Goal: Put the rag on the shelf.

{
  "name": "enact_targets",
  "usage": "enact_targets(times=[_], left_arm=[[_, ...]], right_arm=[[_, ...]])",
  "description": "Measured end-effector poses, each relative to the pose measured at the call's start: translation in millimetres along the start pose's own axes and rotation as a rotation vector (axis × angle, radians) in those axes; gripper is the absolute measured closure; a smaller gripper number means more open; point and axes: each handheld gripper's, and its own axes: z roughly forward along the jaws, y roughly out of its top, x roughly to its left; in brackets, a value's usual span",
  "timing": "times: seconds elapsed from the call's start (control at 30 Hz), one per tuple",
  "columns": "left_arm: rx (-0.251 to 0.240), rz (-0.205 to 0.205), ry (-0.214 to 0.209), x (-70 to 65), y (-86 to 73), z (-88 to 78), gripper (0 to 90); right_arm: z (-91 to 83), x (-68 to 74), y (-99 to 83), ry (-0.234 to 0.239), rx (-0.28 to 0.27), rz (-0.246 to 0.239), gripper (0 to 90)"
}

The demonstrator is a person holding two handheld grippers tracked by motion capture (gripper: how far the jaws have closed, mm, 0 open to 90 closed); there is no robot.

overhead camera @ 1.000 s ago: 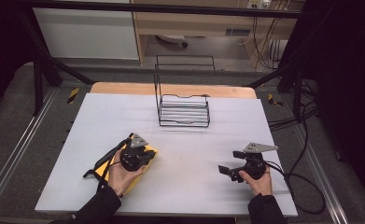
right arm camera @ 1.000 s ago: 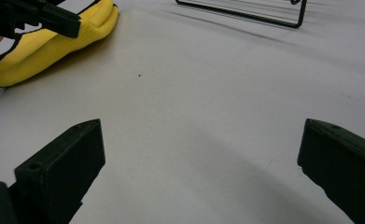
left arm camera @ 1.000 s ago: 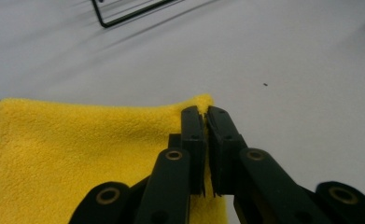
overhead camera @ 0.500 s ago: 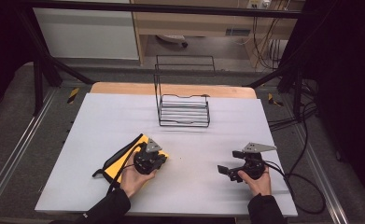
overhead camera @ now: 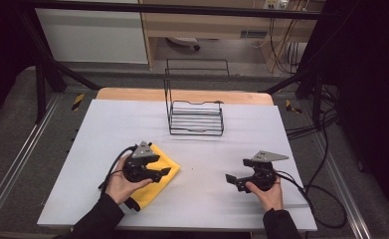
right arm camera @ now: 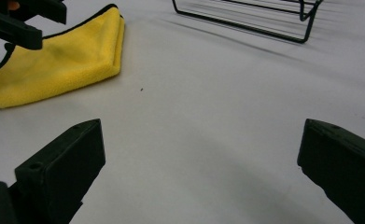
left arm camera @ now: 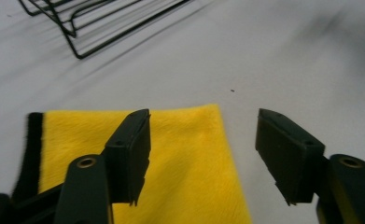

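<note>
A yellow cloth [overhead camera: 170, 167] with a black edge lies folded on the white table [overhead camera: 261, 129], left of centre. My left gripper [overhead camera: 165, 173] hovers just over it. Its jaws have just been opening and now stand apart, one over the cloth [left arm camera: 180, 154], the other past the folded edge, pinching nothing. In the left gripper view the left gripper [left arm camera: 203, 158] looks over that edge. My right gripper [overhead camera: 230, 179] rests low at the right, open wide and empty. The right gripper view has the right gripper [right arm camera: 199, 168] facing the cloth [right arm camera: 63, 60] and the left gripper [right arm camera: 21, 23] beyond it.
A black wire rack [overhead camera: 196, 117] stands at the back middle of the table, also as the rack [left arm camera: 91, 28] and the rack [right arm camera: 264, 18]. Cables trail from both grippers. Bare white tabletop lies between the two hands.
The left gripper carried an edge of the cloth to the right, then let go and drew back a little; the cloth now lies folded. The right gripper has stayed put.
</note>
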Motion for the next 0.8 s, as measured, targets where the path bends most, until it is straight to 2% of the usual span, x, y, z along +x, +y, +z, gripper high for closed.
enact_targets(times=[0.03,0.07,0.13,0.27,0.3,0.33,0.4,0.47,0.53,0.57,0.67,0.7,0.73,0.8], left_arm=[[-0.005,0.004,0.012,7.8,-4.0,-11.4,31.0],[-0.005,0.004,0.012,7.8,-4.0,-11.4,28.9],[0.006,0.006,0.028,17.2,-10.0,-21.8,27.8],[0.023,-0.037,0.062,39.5,-25.5,-39.9,28.6],[0.030,-0.041,0.074,44.5,-30.0,-43.4,28.6],[0.041,-0.048,0.083,49.2,-34.6,-46.4,31.2],[0.054,-0.061,0.093,58.0,-44.3,-50.4,33.9],[0.088,-0.085,0.099,66.8,-58.1,-52.1,37.1],[0.101,-0.087,0.105,69.4,-62.4,-52.2,42.0],[0.113,-0.106,0.111,74.5,-70.4,-52.4,43.9],[0.135,-0.113,0.102,78.2,-75.4,-53.4,51.6],[0.138,-0.116,0.103,78.7,-76.6,-53.4,55.2],[0.144,-0.119,0.097,79.6,-78.0,-53.4,55.2],[0.144,-0.133,0.087,80.5,-81.1,-52.6,58.8]], right_arm=[[3.0,3.3,2.1,-0.002,0.004,-0.006,1.6],[3.0,3.3,2.1,-0.002,0.004,-0.006,1.6],[9.3,10.3,6.2,-0.017,0.011,-0.012,1.6],[31.4,30.8,13.9,-0.019,0.039,-0.018,2.9],[31.4,30.8,13.9,-0.019,0.039,-0.018,2.9],[41.2,39.5,17.4,-0.012,0.046,-0.020,4.3],[50.6,48.3,21.0,-0.008,0.046,-0.023,6.1],[60.1,55.8,23.9,-0.001,0.043,-0.023,8.2],[69.9,62.4,26.9,0.004,0.047,-0.009,11.7],[74.8,65.1,28.3,0.009,0.048,-0.006,13.6],[84.9,71.0,30.9,0.004,0.057,0.005,18.1],[94.7,76.4,33.1,-0.007,0.056,0.003,25.4],[94.7,76.4,33.1,-0.007,0.056,0.003,25.4],[110.1,83.2,34.3,-0.016,0.070,0.010,32.3]])
